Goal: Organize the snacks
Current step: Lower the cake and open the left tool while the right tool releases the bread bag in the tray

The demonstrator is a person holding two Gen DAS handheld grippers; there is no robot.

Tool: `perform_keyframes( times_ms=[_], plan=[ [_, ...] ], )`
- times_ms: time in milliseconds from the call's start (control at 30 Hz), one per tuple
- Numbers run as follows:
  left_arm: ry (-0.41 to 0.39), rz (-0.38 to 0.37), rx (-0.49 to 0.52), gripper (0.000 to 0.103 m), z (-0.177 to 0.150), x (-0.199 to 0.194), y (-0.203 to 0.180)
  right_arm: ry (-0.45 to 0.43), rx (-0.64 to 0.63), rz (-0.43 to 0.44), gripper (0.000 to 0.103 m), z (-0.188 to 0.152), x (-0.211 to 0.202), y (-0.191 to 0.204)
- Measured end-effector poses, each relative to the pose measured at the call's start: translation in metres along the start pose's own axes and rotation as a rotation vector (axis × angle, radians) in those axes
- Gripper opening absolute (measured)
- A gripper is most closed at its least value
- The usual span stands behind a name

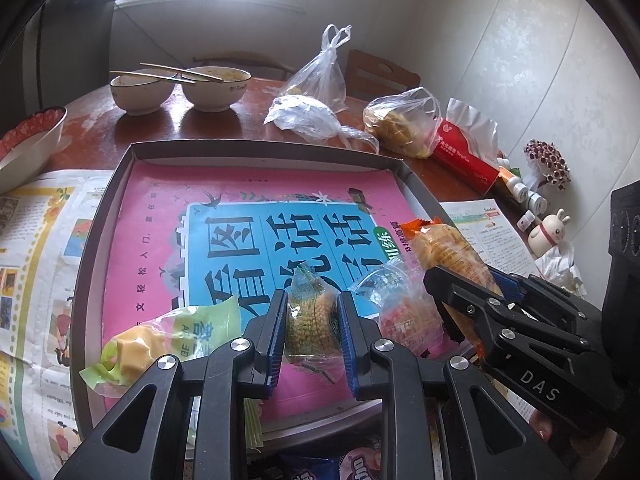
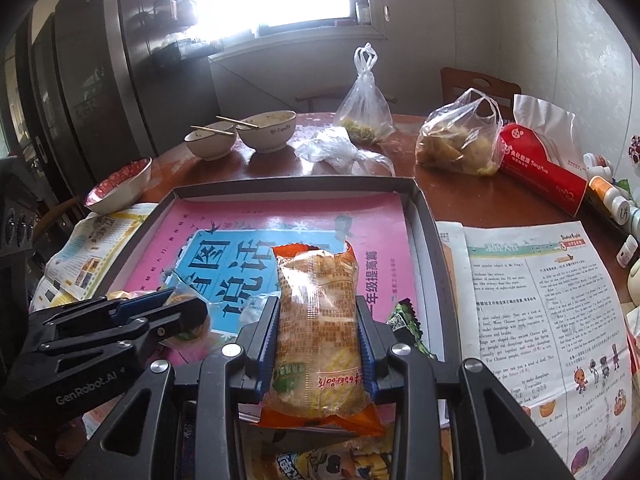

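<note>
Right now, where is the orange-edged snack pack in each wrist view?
Left wrist: orange-edged snack pack at right, gripped by the right gripper.
Right wrist: centre bottom, between the blue pads.
Shared landmark: pink book in the tray.

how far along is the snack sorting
Early to midway. Done: a yellow-green snack and a clear red packet already lie in the tray. In hand: the left gripper grips a small green packet, the right gripper an orange packet, both over the tray. Left: releasing them, plus packets in front of the tray.
</note>
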State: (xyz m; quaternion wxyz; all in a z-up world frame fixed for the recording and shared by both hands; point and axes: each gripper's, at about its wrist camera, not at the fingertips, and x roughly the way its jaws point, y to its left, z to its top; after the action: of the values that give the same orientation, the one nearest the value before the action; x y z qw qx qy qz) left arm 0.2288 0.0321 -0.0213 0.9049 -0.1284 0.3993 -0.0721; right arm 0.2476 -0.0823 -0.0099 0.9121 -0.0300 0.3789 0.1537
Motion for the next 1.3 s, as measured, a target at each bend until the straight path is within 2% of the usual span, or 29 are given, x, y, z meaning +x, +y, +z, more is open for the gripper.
perform_keyframes(
  times_ms=[533,1300],
  plan=[
    [0.007,-0.001,-0.004,0.026,-0.001,0.002,0.000,0.030,0.021,0.006,0.036,-0.003,0.002,-0.007],
    [0.014,-0.015,-0.019,0.026,-0.002,-0.002,0.002,0.023,0.023,0.022,0.044,-0.006,-0.009,-0.005]
  ],
)
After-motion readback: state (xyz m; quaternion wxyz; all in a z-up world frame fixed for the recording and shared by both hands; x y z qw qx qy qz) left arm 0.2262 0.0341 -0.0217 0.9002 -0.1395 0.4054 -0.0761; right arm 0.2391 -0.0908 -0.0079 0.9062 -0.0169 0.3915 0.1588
